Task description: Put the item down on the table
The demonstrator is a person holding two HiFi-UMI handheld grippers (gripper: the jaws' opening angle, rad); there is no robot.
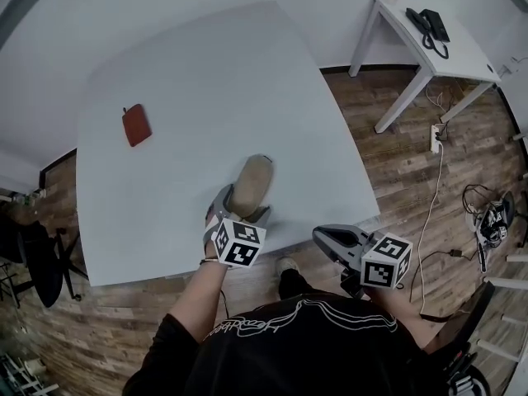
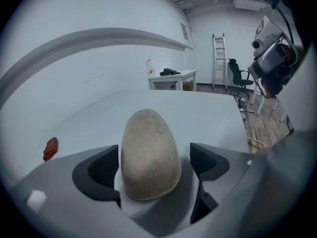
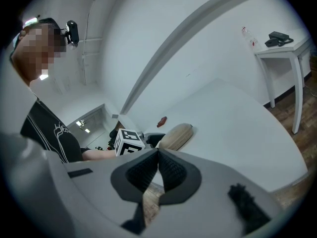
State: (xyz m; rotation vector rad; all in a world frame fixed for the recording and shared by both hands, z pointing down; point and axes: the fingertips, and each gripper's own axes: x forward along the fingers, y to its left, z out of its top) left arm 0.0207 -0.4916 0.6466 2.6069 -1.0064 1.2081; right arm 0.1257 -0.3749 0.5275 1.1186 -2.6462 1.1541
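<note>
A beige, oval, felt-like item lies on the white table near its front edge. My left gripper straddles it. In the left gripper view the item sits between the dark pads with a narrow gap on each side, so this gripper is open around it. My right gripper hangs just off the table's front right corner, over the floor. Its jaws are shut with nothing between them. The right gripper view also catches the item beside the left gripper's marker cube.
A small red-brown pouch lies on the far left of the table. A white side table with a black phone stands at the back right. Cables and a power strip run over the wooden floor. A dark chair stands at the left.
</note>
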